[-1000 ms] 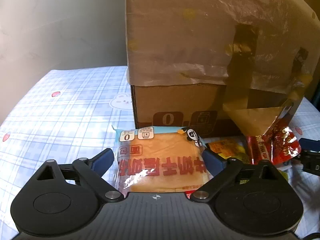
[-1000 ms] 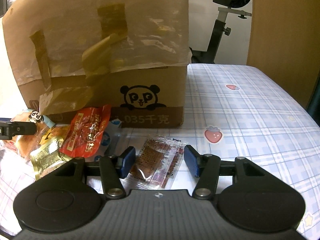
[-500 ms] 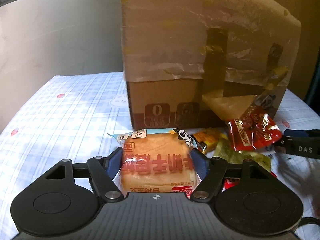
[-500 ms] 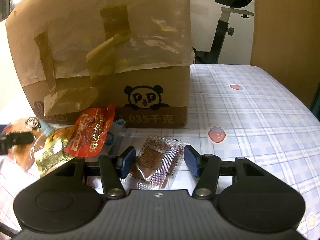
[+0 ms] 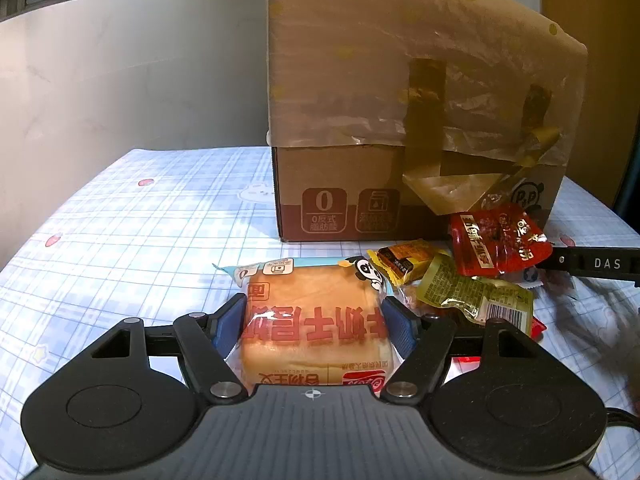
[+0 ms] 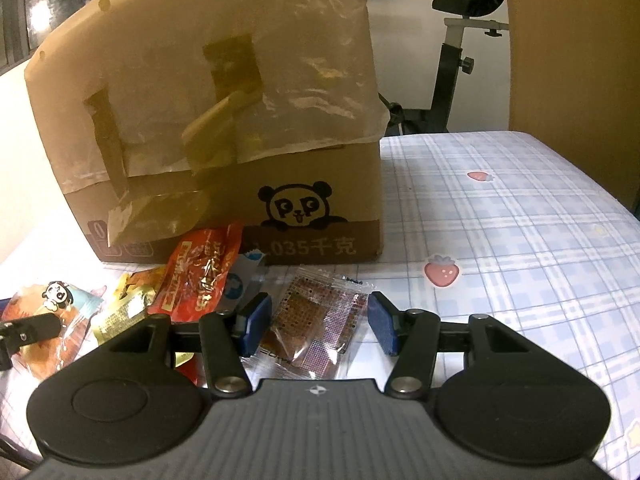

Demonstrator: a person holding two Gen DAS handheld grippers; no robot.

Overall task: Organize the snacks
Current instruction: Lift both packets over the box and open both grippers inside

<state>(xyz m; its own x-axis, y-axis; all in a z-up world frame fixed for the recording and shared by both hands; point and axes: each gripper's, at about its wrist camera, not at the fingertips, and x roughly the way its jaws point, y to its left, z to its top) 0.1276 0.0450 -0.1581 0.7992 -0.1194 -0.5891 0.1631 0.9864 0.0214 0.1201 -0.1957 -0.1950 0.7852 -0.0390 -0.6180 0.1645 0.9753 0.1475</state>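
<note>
Bread pack (image 5: 314,320) is clamped between the left gripper (image 5: 313,322) pads at lower centre of the left view; orange loaf, red lettering, panda logo. Right gripper (image 6: 316,322) is held open around a clear brown snack packet (image 6: 316,328) lying between the fingers on the checked tablecloth (image 6: 520,240), pads not touching it.

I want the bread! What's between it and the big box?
Only bare checked tablecloth separates the bread from the cardboard box, seen in the left wrist view.
</note>
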